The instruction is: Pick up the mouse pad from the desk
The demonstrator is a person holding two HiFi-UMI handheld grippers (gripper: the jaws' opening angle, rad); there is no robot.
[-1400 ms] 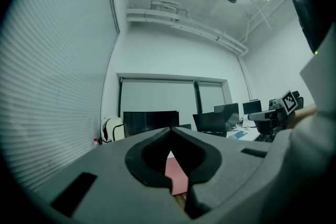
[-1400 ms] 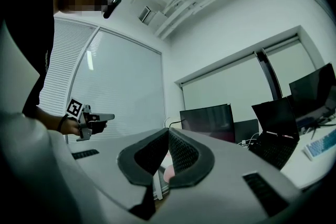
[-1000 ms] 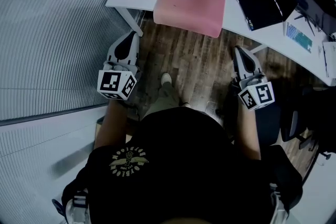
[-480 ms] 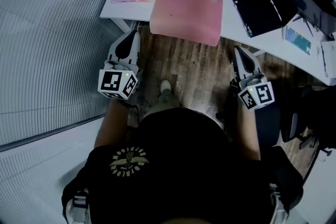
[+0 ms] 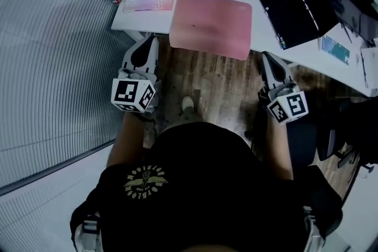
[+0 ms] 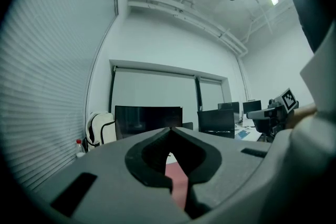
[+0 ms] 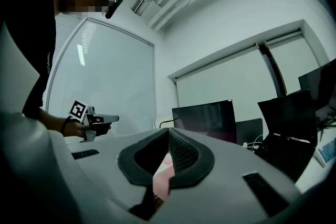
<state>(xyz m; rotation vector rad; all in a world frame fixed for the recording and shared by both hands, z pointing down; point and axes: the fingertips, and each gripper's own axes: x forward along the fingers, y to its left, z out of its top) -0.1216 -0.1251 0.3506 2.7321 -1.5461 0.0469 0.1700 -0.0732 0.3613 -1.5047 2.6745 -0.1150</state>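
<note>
The person has stepped closer to the desk (image 5: 261, 25) over the last second. In the head view its front edge has slid down toward the grippers, and less wooden floor (image 5: 214, 84) shows between them. The pink mouse pad (image 5: 211, 23) lies flat at the front edge of the desk, between the keyboard (image 5: 147, 3) and the open laptop (image 5: 298, 6), and its near side seems to lap over that edge. The left gripper (image 5: 147, 43) and right gripper (image 5: 267, 59) are held level and now sit just short of the desk, one off each near corner of the pad. Both have their jaws pressed together with nothing between them. The approach looks nearly finished, but nothing has touched the pad yet, and a jaw pair must spread before any grab.
</note>
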